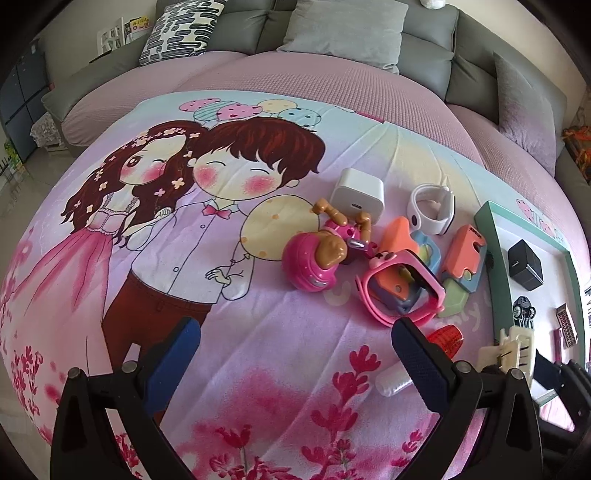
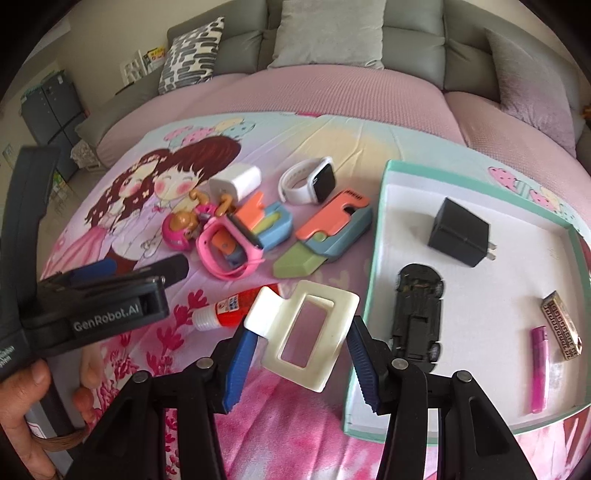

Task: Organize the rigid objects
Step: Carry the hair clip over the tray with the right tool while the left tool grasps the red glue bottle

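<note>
My right gripper (image 2: 301, 354) is shut on a cream hair claw clip (image 2: 306, 334), held above the cloth just left of the teal-rimmed tray (image 2: 373, 266); the clip also shows in the left wrist view (image 1: 511, 347). The tray holds a black charger (image 2: 458, 236), a black toy car (image 2: 417, 314), a purple lighter (image 2: 539, 369) and a patterned lighter (image 2: 561, 328). My left gripper (image 1: 295, 354) is open and empty above the cartoon cloth, left of the pile: pink watch (image 1: 402, 284), pink toy figure (image 1: 317, 258), white charger (image 1: 356, 194), white watch (image 1: 430, 208), utility knives (image 1: 460, 264).
A red glue tube (image 2: 229, 308) lies on the cloth between the grippers. The cloth covers a pink sofa seat (image 1: 295, 74) with grey cushions (image 1: 343, 33) behind. The left gripper body (image 2: 92, 306) sits at the right view's left side.
</note>
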